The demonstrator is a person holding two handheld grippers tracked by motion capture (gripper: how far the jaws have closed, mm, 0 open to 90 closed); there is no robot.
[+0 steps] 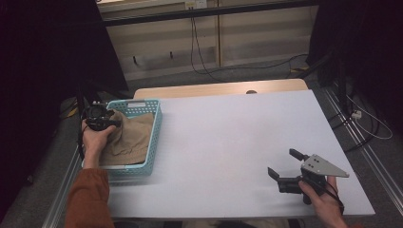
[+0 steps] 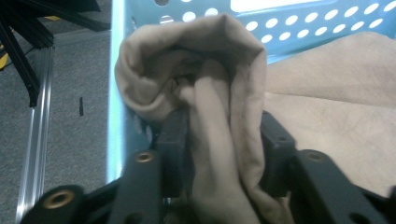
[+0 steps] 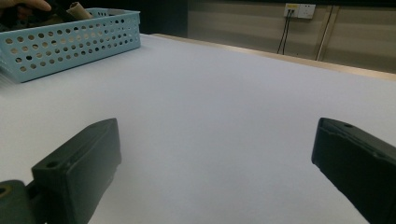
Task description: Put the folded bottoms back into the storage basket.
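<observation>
Item: beige cloth (image 2: 224, 116), soft fabric, bunched and folded.
Location: lying in the light blue perforated basket (image 1: 157, 124). 1 fold rises between the 2 fingers of the left gripper (image 2: 224, 140), with the rest spread flat to 1 side of them along the basket floor.
Handling (judged): light, limp, no stiffness. It will sag and drape when lifted and may slide out of a shallow pinch. It is not fragile. Best taken at a thick gathered fold, deep between the pads.
Left gripper: fingers partly apart with the fold between them. They flank the cloth, but no firm pinch is evident.
Right gripper (image 1: 285, 167): fingers wide apart, nothing between them, resting low over bare table (image 1: 228, 137), well apart from the basket.
Obscured: the cloth's full extent and edges, hidden by the basket wall and the left hand (image 1: 96, 137). Pad contact is hard to make out behind the fold.
</observation>
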